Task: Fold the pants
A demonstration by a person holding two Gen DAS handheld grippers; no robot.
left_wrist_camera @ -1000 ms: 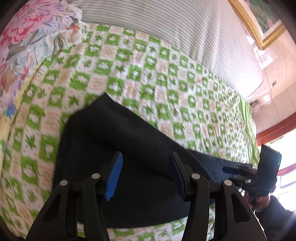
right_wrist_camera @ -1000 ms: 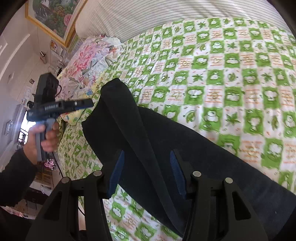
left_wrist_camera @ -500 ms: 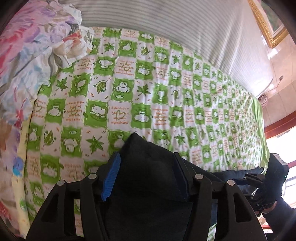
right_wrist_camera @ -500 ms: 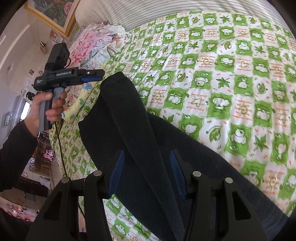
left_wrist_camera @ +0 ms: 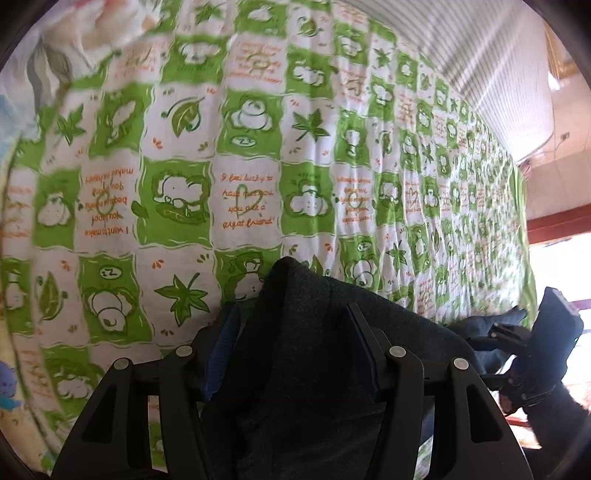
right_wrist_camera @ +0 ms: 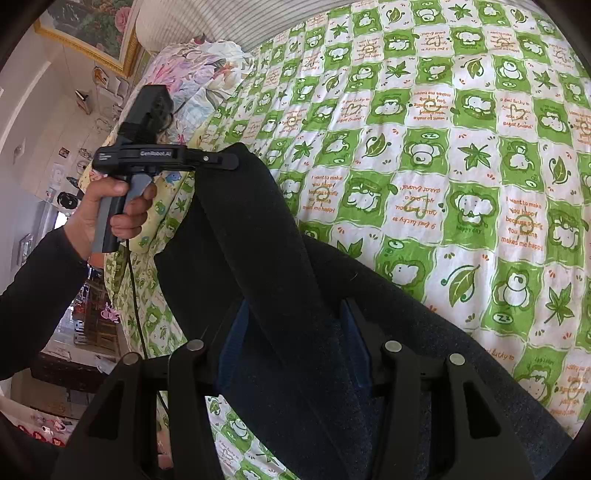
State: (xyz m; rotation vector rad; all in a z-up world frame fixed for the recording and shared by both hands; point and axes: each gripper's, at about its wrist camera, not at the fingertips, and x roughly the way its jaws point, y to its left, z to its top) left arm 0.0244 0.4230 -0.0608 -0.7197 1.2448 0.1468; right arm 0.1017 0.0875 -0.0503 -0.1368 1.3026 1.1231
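Observation:
Dark pants (right_wrist_camera: 258,266) lie on the green and white checked bed sheet (right_wrist_camera: 461,155). In the left wrist view my left gripper (left_wrist_camera: 291,314) stands open with a raised fold of the pants (left_wrist_camera: 306,354) between its fingers. In the right wrist view my right gripper (right_wrist_camera: 291,306) is also open, a ridge of the dark cloth running between its fingers. The left gripper also shows in the right wrist view (right_wrist_camera: 221,160), its tip at the far top end of the pants. The right gripper shows in the left wrist view (left_wrist_camera: 495,332) at the pants' other end.
A floral quilt (right_wrist_camera: 192,85) is bunched at the head of the bed. A striped headboard (left_wrist_camera: 480,66) runs along the far side. A framed picture (right_wrist_camera: 92,29) hangs on the wall. Room clutter (right_wrist_camera: 81,325) lies beyond the bed's edge.
My left gripper has moved forward along the pants to their far end, so the cloth now sits between its fingers. The right gripper has come lower and closer onto the cloth ridge.

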